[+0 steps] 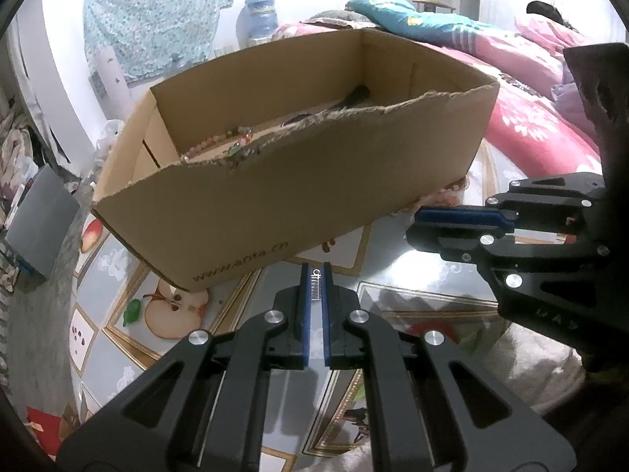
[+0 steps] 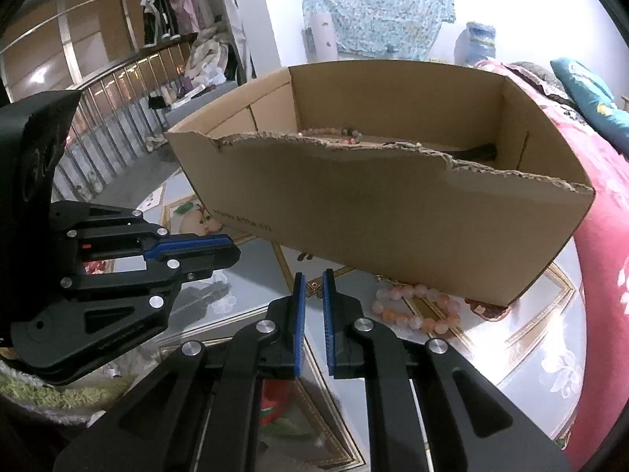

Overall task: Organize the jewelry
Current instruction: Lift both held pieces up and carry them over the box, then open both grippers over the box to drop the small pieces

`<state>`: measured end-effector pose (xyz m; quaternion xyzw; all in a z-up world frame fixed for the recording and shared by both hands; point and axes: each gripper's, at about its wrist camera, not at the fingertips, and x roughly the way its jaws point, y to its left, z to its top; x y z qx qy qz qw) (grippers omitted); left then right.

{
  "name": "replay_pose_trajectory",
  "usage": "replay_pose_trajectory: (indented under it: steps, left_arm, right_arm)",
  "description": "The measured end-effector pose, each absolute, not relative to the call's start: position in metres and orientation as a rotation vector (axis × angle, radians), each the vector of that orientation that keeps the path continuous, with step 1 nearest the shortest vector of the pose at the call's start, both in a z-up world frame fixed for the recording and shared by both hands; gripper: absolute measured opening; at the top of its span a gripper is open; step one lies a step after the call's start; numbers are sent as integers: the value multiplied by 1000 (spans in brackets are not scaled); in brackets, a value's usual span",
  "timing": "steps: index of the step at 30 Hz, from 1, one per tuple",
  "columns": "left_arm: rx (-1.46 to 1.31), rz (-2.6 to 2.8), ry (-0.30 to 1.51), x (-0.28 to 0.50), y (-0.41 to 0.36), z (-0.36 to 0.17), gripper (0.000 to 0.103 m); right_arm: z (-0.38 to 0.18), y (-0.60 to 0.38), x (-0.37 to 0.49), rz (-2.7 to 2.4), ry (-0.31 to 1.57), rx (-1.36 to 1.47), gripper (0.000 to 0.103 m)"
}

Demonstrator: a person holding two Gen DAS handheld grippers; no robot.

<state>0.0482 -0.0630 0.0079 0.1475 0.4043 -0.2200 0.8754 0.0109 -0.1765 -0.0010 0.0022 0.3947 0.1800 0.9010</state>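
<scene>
An open cardboard box (image 1: 275,181) (image 2: 393,228) with a torn front rim stands on the table. Inside it lie bead bracelets (image 1: 220,143) (image 2: 330,131) and a dark item (image 1: 355,94) at the far end. A pink bead bracelet (image 2: 416,310) lies on the table in front of the box's right corner. My left gripper (image 1: 315,271) (image 2: 236,251) is shut on a small silver piece (image 1: 315,285) just short of the box front. My right gripper (image 2: 312,275) (image 1: 411,224) is shut on a small bronze butterfly charm (image 2: 314,290), to the right of the left gripper.
The table (image 1: 412,299) (image 2: 243,291) has a glossy top over a fruit-patterned cloth. A bed with a pink quilt (image 1: 530,118) (image 2: 605,236) borders the table on the right. A railing (image 2: 110,118) stands at the far left. A blue water jug (image 1: 259,19) stands behind the box.
</scene>
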Motion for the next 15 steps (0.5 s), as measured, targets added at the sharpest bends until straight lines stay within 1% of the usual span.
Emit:
replay_pose_trajectory:
  steps: [9, 15]
  left_arm:
    - [315, -479, 798, 33, -66, 29, 4]
    - [298, -519, 746, 22, -68, 56, 4]
  right_arm:
    - [11, -184, -3, 382, 771, 31, 9]
    - [32, -190, -13, 399, 724, 48, 9]
